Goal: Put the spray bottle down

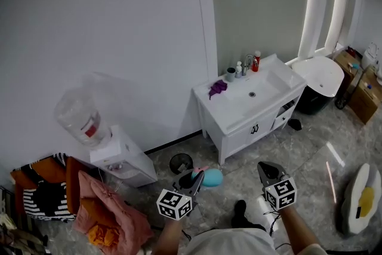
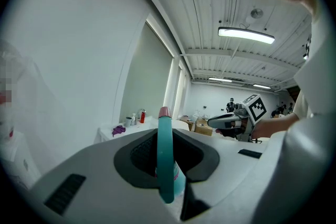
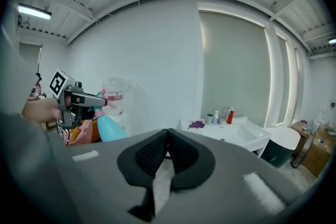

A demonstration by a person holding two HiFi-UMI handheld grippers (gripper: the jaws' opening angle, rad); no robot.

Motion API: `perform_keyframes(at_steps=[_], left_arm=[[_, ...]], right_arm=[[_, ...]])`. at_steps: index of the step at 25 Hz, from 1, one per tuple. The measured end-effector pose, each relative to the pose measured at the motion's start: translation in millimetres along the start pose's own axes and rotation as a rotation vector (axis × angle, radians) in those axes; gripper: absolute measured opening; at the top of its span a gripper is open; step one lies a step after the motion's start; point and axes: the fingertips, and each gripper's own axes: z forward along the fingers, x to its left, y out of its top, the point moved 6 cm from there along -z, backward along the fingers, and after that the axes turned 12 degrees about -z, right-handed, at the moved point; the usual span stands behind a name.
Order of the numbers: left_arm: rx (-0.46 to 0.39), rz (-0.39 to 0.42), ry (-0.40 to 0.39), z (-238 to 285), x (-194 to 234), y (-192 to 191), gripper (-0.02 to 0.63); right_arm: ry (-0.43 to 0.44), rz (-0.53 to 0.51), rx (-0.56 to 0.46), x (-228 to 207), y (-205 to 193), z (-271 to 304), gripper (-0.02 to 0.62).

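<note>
Right now the left gripper (image 1: 192,179) is clamped on the teal spray bottle (image 1: 212,177), which hangs over the floor, well apart from the white sink counter (image 1: 230,113). The right gripper (image 1: 263,166) has its jaws together on nothing. The grip seems to sit on a narrow part, so the body could swing or slip, and releasing before it rests on a surface would likely drop or tip it.

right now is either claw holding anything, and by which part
The left claw holds the teal spray bottle near its top, around the neck and trigger, with the body below the jaws. The right claw is shut and holds nothing.
</note>
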Motion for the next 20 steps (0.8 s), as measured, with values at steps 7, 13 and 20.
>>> perform_keyframes(at_steps=[7,13,20], left_arm=[[-0.004,-0.003,0.039,58.2,8.8,21.0,0.061],[-0.008,-0.012,0.08,111.6,11.0,34.2,0.061],[-0.016,-0.016,0.13,171.2,11.5,42.9,0.06]], right_arm=[[0.046,-0.005,-0.002,-63.0,1.3,46.3,0.01],[0.09,-0.021,-0.009,-117.1,1.5,79.3,0.011],[0.115,-0.007,-0.021,-186.9,-6.4,106.6,0.011]])
